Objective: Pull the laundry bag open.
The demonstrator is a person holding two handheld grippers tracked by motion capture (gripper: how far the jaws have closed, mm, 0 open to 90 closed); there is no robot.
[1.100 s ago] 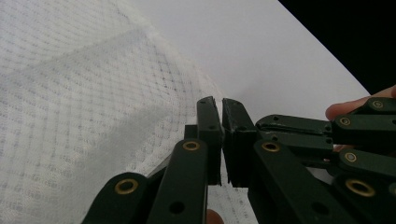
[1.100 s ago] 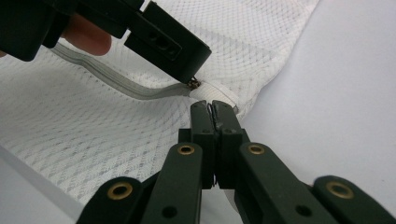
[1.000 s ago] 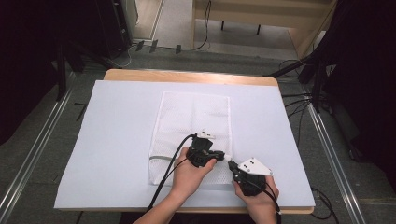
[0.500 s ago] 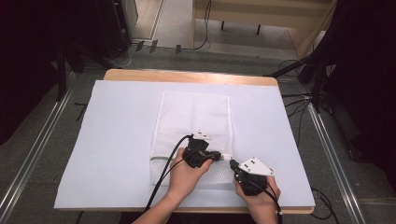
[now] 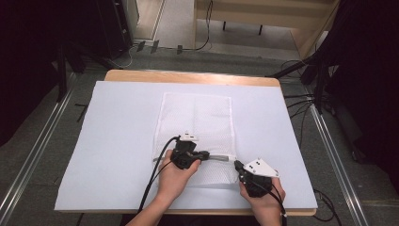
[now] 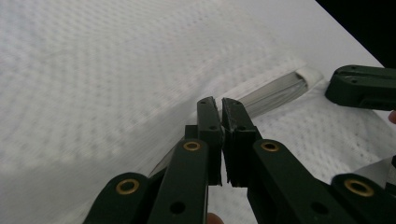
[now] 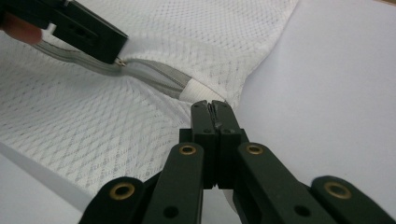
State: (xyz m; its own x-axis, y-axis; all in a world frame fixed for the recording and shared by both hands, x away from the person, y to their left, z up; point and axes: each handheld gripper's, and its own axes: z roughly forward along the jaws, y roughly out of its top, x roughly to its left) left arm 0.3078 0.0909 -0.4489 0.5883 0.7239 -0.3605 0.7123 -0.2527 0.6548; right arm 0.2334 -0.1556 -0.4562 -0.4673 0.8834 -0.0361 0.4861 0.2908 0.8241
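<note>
White mesh bag (image 5: 197,122) flat on the counter (image 5: 117,141), zipper (image 6: 275,95) at its near end.

Your left claw (image 6: 220,105) is clamped on the zipper, seemingly at the pull; your right claw (image 7: 211,108) is pinched on the bag's edge by the zipper's end tab. Keep the right one anchored and the mesh taut, and draw the left straight along the zipper line, low, so the fabric doesn't bunch.

No readable text, labels or numbers; fine print possibly lost to blur.
</note>
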